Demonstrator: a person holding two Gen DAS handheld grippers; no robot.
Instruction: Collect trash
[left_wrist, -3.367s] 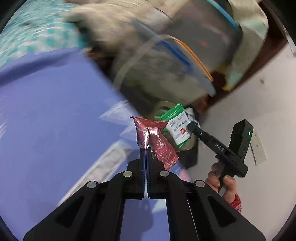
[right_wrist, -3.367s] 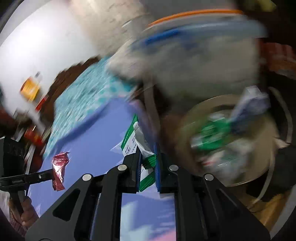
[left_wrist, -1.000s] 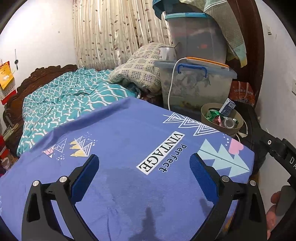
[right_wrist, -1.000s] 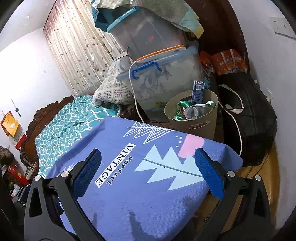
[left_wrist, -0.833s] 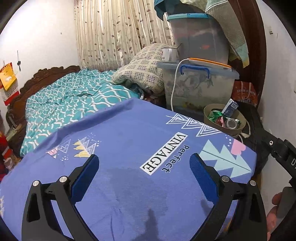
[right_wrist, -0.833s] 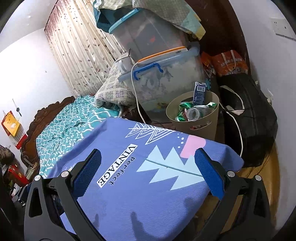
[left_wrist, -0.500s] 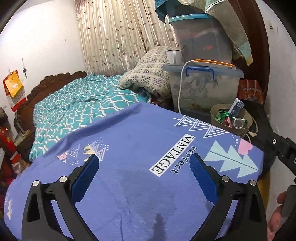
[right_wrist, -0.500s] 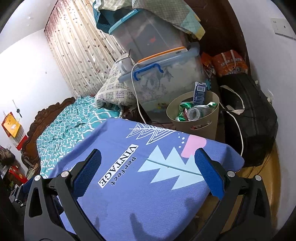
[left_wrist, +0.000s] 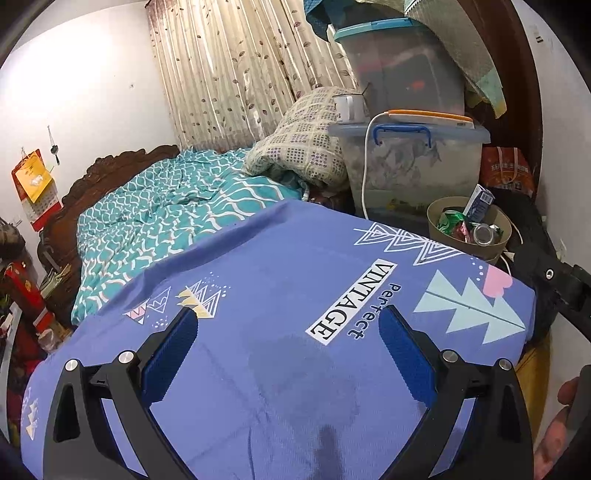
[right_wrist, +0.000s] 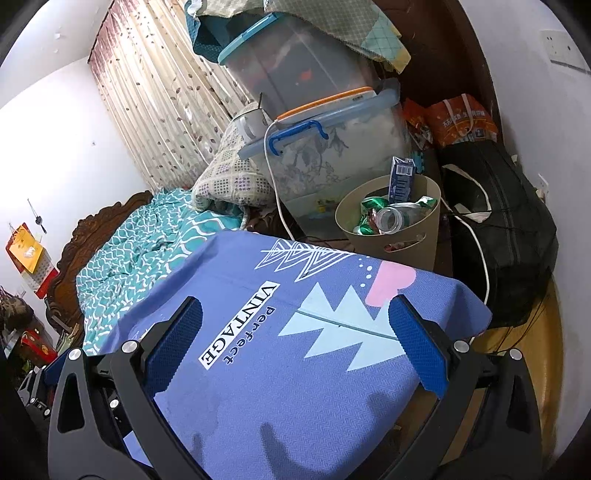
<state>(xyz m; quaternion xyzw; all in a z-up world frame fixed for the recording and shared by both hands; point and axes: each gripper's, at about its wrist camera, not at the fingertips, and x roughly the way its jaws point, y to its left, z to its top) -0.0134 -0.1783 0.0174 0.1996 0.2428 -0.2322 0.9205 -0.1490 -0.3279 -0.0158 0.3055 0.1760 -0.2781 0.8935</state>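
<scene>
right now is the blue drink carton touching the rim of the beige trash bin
Touching. The right wrist view shows the blue drink carton standing in the beige trash bin, leaning against its back rim.

"Perfect VINTAGE" on the purple cloth (left_wrist: 280, 266) (other labels too small to read)

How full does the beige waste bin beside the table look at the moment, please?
Nearly full. The waste bin holds green wrappers and a clear bottle up near its rim, and a blue carton stands above it.
</scene>
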